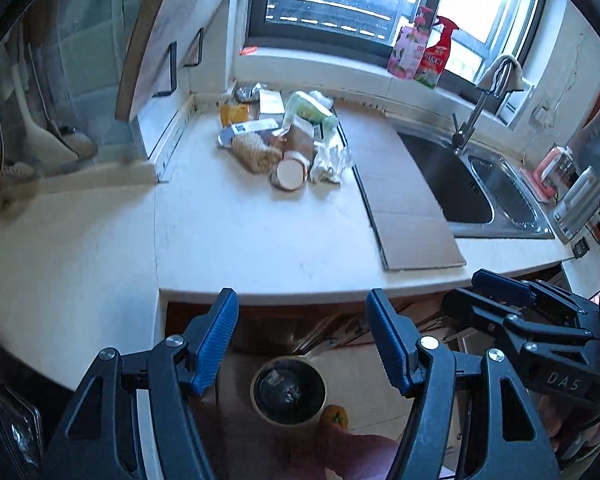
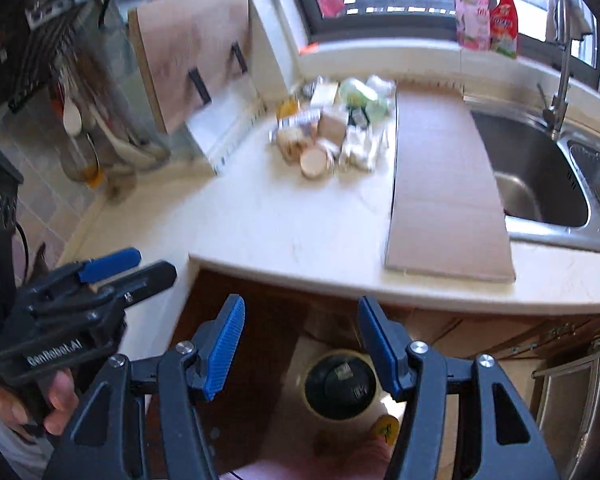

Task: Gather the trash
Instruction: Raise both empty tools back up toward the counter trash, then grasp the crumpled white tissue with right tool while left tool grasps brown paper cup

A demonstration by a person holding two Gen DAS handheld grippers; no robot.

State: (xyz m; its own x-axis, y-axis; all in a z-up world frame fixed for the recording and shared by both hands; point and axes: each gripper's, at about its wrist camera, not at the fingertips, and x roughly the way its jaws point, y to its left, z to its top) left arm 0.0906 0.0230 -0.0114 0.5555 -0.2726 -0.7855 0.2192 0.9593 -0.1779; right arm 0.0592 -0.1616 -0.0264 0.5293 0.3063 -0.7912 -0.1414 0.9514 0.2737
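Note:
A pile of trash [image 1: 284, 136] [image 2: 332, 132] lies at the back of the white counter [image 1: 260, 236]: a round paper lid [image 1: 289, 174], a brown paper piece, a green-and-white bag [image 1: 308, 108] and crumpled white wrappers. On the floor below the counter edge stands a round bin with a black liner [image 1: 288, 390] [image 2: 340, 384]. My left gripper [image 1: 302, 304] [image 2: 148, 266] hangs open and empty above the bin, short of the counter edge. Beside it, my right gripper [image 2: 300, 308] [image 1: 476, 290] is also open and empty.
A flat cardboard sheet [image 1: 408, 192] [image 2: 448, 184] lies between the pile and the steel sink [image 1: 480, 184] [image 2: 540, 168]. Two bottles [image 1: 420, 52] stand on the windowsill. A wooden board [image 2: 192, 56] leans at the left. A small yellow thing [image 1: 334, 416] sits by the bin.

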